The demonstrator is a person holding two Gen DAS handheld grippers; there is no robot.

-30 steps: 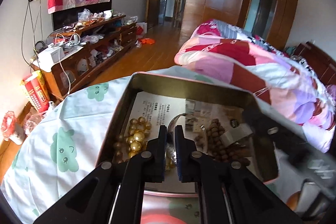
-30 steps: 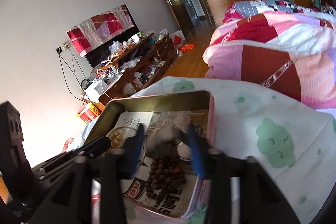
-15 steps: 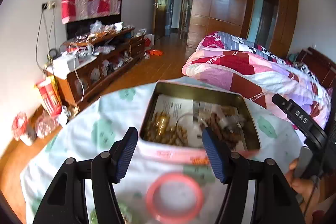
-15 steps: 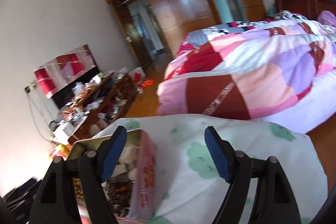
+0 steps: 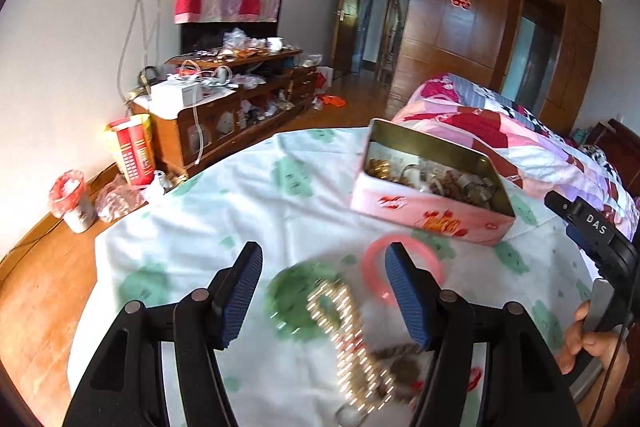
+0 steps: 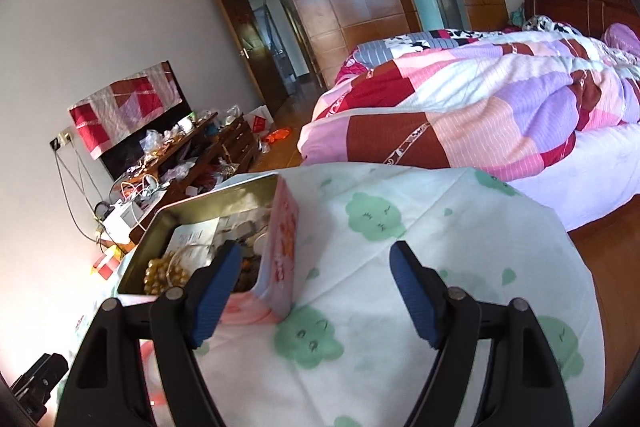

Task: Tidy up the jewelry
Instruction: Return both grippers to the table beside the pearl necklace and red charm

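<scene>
Above the cloth-covered table (image 5: 248,211), the left gripper (image 5: 324,291) has pulled back out of the pink tin (image 5: 432,215), where a second ago its fingers were pinched together among the beads; now its jaws stand wide and empty, so whatever it carried has been let go inside; the right gripper (image 6: 316,291) has likewise come away from the tin, jaws spread with only tablecloth between them, its left finger crossing in front of the tin's near corner; I judge that one deposit is finished and the hands are turning to the pieces not yet put away. The tin sits open on the table, gold-lined, with a printed paper at the bottom; gold beads (image 6: 164,273) lie at one end, dark brown beads and silvery bangles at the other. Loose jewelry waits outside it: a pink bangle (image 5: 372,259) just before the tin, partly behind the left gripper's right finger, and a pale gold beaded strand (image 5: 348,331), blurred, with a brownish clump beside it, lying under the open left jaws.
</scene>
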